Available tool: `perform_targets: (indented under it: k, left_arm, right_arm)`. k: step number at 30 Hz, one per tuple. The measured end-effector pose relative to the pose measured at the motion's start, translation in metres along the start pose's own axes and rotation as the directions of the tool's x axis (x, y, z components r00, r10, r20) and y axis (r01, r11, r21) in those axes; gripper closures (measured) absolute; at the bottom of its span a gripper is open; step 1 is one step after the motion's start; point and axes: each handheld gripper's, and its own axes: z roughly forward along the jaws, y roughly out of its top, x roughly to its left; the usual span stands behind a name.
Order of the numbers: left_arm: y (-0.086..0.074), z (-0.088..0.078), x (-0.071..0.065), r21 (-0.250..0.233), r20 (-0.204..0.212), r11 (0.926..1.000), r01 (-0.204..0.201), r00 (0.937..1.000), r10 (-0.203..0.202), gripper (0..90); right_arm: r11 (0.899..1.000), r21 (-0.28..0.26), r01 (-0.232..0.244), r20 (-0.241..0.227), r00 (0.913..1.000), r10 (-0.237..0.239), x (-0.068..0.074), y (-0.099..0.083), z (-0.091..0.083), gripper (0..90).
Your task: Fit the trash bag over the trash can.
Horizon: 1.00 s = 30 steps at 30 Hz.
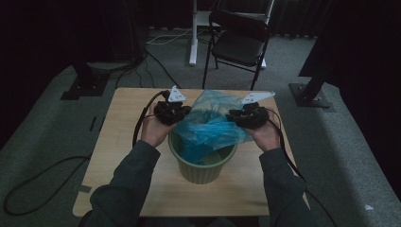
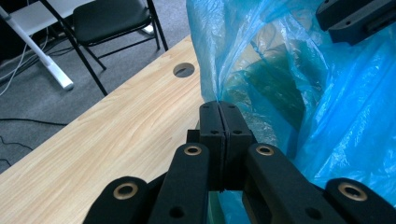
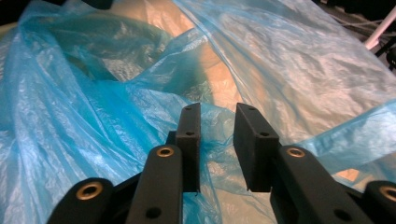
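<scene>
Chair [image 1: 239,40] beyond table [image 1: 127,142], blue bag [image 1: 213,130] draping green bin [image 1: 201,168]

There was one wooden table [image 1: 123,156], and on it stood one green bucket [image 1: 202,171] — a single round pot, nothing beside it. One blue plastic bag [image 1: 213,127] lay crumpled over and into that bucket; the folds looked like many sheets, but they counted as one bag. Two grippers were in play — the left gripper [image 2: 219,108] and the right gripper [image 3: 217,109] — each carried by one hand, so two hands and two dark sleeves. Beyond the table stood one black folding chair [image 1: 240,43]. The tabletop had one round hole [image 2: 184,70].
</scene>
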Motion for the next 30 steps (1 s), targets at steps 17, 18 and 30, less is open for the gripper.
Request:
perform_targets:
  k: [17, 18, 30]
  left_arm:
    - [-0.010, -0.007, 0.015, 0.006, -0.032, 0.9995, 0.031, 0.9990, -0.031, 89.3]
    - [-0.010, -0.007, 0.015, 0.006, -0.032, 0.9995, 0.031, 0.9990, -0.031, 89.3]
    - [-0.036, -0.011, 0.030, 0.032, -0.051, 0.9961, 0.083, 0.9954, -0.081, 89.3]
  right_arm:
    - [1.000, 0.001, -0.018, 0.008, 0.9998, 0.018, -0.008, -0.003, -0.008, 89.7]
    - [1.000, 0.001, -0.018, 0.008, 0.9998, 0.018, -0.008, -0.003, -0.008, 89.7]
    - [0.999, 0.015, -0.050, 0.037, 0.9981, 0.050, -0.017, -0.018, -0.016, 89.8]
